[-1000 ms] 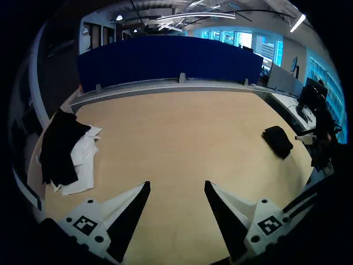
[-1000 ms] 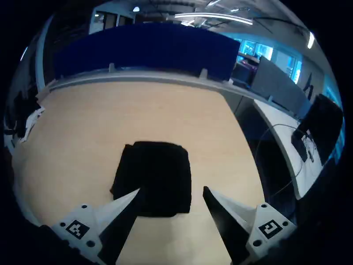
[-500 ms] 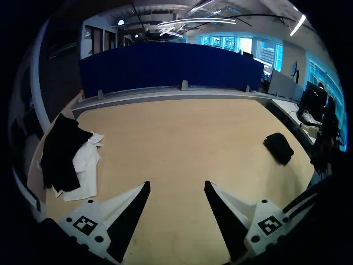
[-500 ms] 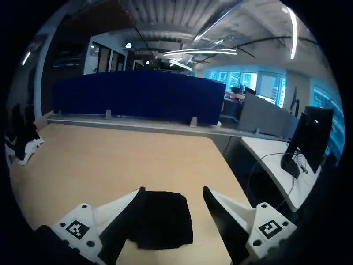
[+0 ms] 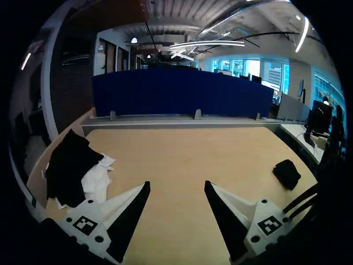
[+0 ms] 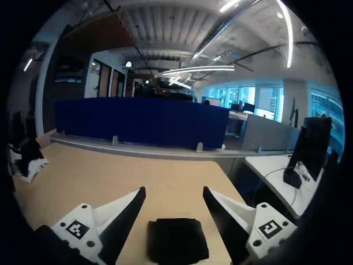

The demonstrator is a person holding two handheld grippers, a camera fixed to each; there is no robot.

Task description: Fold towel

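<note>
A big tan wooden table (image 5: 185,150) lies in front. A long dark blue wall (image 5: 181,95) stands along its far edge. Off to one side, a black screen (image 6: 314,148) sits on a white desk (image 6: 264,171). Long bright lights (image 6: 198,69) hang from the ceiling.
</note>
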